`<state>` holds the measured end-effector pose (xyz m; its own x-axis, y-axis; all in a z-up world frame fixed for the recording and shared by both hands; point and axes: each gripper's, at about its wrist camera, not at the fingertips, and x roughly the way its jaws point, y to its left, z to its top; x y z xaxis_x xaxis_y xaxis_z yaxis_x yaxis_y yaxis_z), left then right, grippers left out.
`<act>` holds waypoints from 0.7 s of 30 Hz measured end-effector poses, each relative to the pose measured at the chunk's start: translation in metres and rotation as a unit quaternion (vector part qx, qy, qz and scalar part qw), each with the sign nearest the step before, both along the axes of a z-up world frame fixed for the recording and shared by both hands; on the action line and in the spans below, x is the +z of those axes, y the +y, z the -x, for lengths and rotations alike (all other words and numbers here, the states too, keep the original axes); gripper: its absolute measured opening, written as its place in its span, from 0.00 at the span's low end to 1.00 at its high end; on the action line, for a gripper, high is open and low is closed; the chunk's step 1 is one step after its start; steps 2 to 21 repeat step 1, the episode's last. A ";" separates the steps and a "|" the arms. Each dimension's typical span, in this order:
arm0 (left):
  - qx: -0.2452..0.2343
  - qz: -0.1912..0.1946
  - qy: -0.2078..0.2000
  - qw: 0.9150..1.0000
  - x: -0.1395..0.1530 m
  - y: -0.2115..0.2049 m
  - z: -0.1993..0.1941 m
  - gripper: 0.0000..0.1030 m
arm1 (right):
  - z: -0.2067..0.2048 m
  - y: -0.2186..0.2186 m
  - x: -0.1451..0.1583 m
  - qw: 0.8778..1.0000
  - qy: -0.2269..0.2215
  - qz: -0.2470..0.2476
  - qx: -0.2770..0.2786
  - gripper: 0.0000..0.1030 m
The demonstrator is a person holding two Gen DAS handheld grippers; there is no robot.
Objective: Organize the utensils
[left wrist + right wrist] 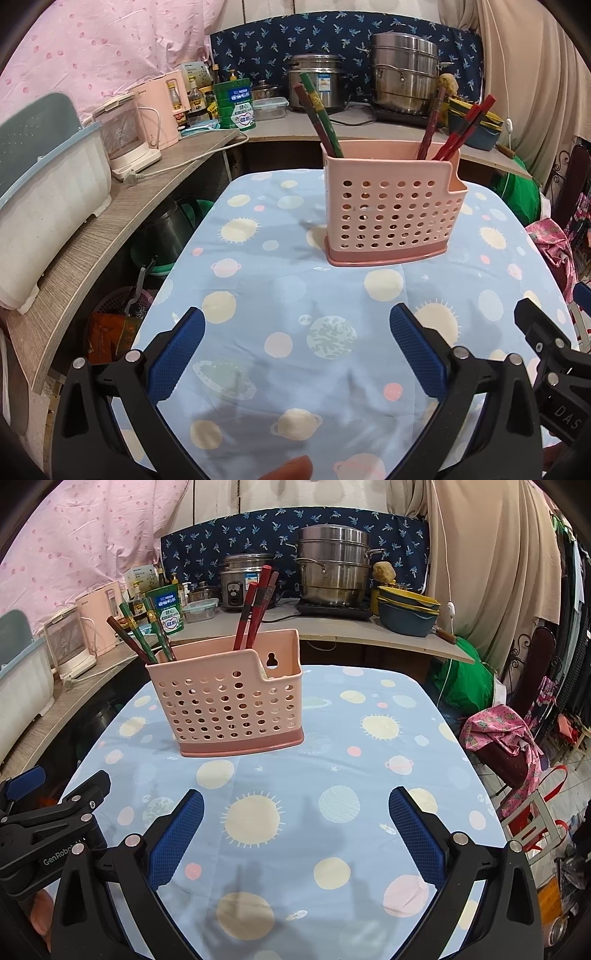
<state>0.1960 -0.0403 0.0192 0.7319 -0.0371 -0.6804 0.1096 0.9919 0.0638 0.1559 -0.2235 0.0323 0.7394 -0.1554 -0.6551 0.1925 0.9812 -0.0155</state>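
On the planet-print surface point(258, 295) the pink holder point(391, 206) keeps green chopsticks point(321, 114) and red chopsticks point(465, 125) apart, while the left gripper point(295, 325) and right gripper point(295, 808) hover with fingers spread, empty.

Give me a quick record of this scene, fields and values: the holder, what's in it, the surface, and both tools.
holder: pink perforated plastic utensil holder, upright on the table
contents: green chopsticks at one end, red chopsticks at the other
surface: light blue planet-print tablecloth
left tool: open, empty, short of the holder
right tool: open, empty, short of the holder
loose utensils on cloth: none visible
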 end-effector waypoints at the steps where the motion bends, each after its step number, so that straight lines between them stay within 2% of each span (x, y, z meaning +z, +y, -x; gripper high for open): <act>1: -0.001 -0.002 -0.001 1.000 0.000 -0.001 0.000 0.93 | 0.000 0.000 0.000 1.000 0.000 0.000 0.000 0.94; 21: -0.001 -0.002 -0.001 1.000 0.000 -0.001 0.000 0.93 | 0.000 0.000 0.000 1.000 0.000 0.000 0.000 0.94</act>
